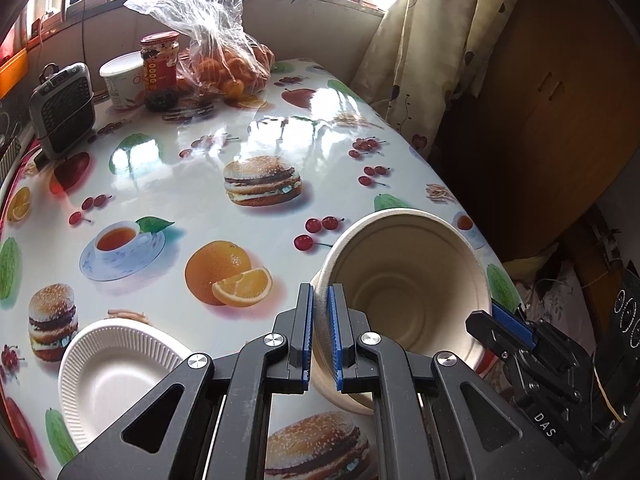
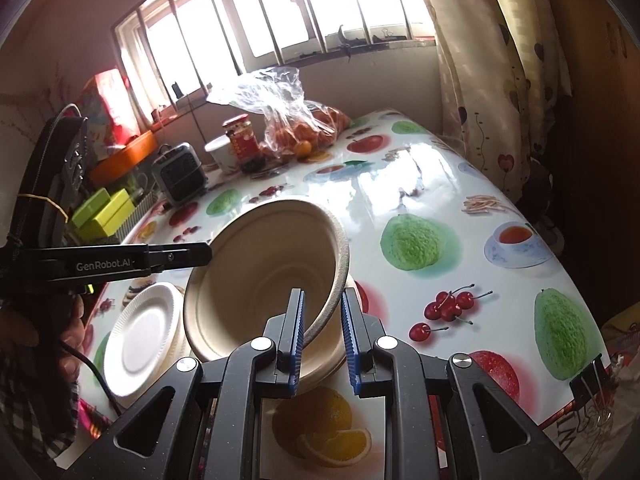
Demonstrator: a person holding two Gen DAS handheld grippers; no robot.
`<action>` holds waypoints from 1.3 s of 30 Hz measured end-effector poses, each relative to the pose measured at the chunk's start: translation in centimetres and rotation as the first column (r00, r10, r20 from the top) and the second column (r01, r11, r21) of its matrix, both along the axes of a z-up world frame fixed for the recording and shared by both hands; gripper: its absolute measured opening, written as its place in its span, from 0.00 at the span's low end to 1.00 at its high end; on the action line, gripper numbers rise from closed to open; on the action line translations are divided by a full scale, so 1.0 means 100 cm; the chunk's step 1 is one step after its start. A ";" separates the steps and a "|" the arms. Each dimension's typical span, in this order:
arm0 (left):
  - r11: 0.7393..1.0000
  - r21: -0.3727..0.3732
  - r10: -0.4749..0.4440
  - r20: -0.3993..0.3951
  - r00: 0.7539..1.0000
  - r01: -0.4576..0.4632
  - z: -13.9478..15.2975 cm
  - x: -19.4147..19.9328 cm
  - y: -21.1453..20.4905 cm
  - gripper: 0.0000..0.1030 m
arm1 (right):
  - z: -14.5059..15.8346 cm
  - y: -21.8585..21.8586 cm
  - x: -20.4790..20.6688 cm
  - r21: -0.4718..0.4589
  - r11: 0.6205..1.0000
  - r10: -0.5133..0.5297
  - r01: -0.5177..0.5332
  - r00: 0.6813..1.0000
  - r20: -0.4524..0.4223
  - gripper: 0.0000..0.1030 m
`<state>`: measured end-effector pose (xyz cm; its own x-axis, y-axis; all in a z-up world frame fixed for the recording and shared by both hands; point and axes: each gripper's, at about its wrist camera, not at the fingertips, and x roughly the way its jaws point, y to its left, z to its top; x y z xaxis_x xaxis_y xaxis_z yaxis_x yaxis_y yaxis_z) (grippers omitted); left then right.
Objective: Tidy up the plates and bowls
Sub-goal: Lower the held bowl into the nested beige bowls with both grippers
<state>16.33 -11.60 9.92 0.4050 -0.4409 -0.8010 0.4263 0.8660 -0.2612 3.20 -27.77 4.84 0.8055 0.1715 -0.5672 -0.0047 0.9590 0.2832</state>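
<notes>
I have both hand-held grippers clamped on one bowl: left hand-held gripper on its near rim, right hand-held gripper on the opposite rim. The bowl is tilted, just above the worktop. Risk: uneven pull between hands could buckle the thin rim or slip it. Left of the bowl lies a plate; only the right view shows it is a stack.

The left gripper carries the brand "GenRobot.AI" on its side. The right gripper shows the letters "DAS". The jar label shows "0000".
</notes>
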 end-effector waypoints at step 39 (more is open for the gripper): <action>0.999 0.031 0.021 -0.060 0.998 -0.020 -0.026 -0.003 -0.001 0.08 | -0.025 0.004 0.007 0.003 1.000 -0.004 0.004 0.998 -0.059 0.18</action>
<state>16.07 -11.72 7.30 0.3641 -0.4080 -0.8373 0.3926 0.8824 -0.2592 3.86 -27.35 2.34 0.7712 0.1702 -0.6134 0.0162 0.9580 0.2863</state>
